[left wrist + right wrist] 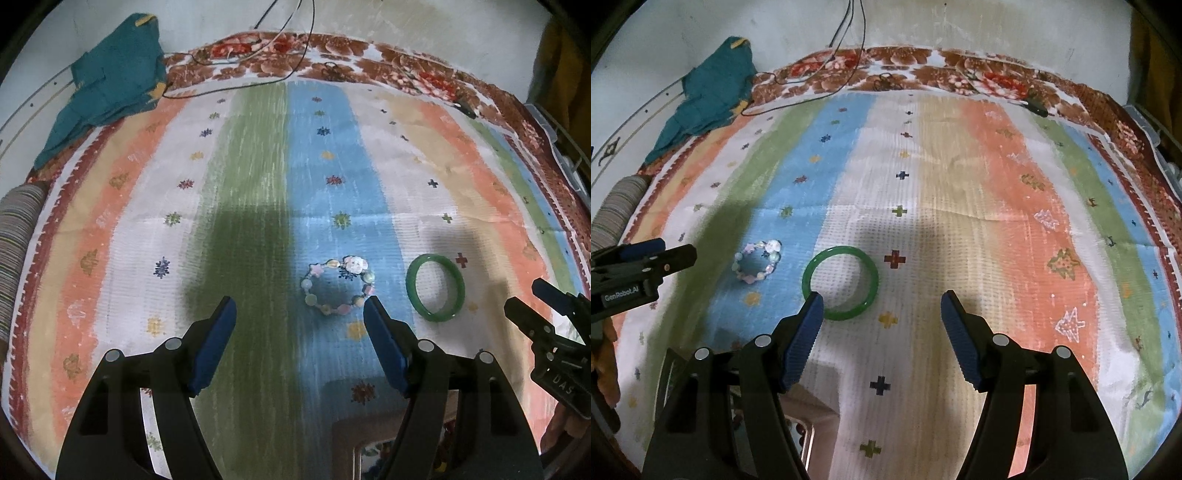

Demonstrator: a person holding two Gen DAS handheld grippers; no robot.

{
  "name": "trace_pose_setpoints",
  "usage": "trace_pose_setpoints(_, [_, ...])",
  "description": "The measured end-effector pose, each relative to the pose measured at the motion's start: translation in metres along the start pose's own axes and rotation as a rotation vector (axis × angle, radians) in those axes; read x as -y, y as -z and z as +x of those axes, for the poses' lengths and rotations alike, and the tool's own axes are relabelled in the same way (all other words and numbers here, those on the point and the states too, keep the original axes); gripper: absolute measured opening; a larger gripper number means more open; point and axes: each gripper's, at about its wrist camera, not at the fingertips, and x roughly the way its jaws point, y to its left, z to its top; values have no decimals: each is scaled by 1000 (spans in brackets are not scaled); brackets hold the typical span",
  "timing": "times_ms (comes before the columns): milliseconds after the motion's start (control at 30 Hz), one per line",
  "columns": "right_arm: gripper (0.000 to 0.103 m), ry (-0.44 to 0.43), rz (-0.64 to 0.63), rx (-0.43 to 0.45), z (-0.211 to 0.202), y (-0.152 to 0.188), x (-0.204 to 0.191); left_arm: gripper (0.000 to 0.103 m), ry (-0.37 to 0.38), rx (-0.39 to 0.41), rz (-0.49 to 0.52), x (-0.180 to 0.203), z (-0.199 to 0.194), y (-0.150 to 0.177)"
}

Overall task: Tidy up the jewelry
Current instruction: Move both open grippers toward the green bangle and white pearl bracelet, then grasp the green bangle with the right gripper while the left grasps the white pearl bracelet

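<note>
A pastel beaded bracelet [338, 286] lies flat on the blue stripe of the striped cloth [258, 166], just beyond the right finger of my open left gripper [300, 308]. Nothing sits between that gripper's blue pads. To the right of the beads lies a green bangle [435, 288]. In the right wrist view the green bangle [840, 282] lies by the left fingertip of my open right gripper [881, 304], whose pads hold nothing, and the beaded bracelet [759, 261] lies further left. Each gripper shows at the edge of the other's view: the right gripper [524, 301] and the left gripper [674, 251].
A crumpled teal cloth [110, 81] lies at the far left corner. Thin black cables [295, 55] trail over the floral far border. A striped roll [14, 240] rests at the left edge. A box with small items [803, 435] peeks in at the near edge.
</note>
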Motion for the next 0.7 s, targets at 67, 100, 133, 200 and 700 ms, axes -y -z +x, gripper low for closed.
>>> trace_pose_setpoints(67, [66,1,-2,-4,4,-2,0,71,-3,-8,1,0,5,-1])
trace_pose_setpoints(100, [66,0,-2,-9,6,-3,0,71,-3,-12,0,-1,8,-2])
trace_pose_setpoints(133, [66,-1,-1,-13,9,-3,0,71,-1,-17,-1,-1,11,-3])
trace_pose_setpoints(200, [66,-2,1,-22,14,-5,0,71,1,-29,-4,-2,17,-5])
trace_pose_setpoints(700, [66,5,-1,-93,60,-7,-1,71,-24,-87,41,2,54,-9])
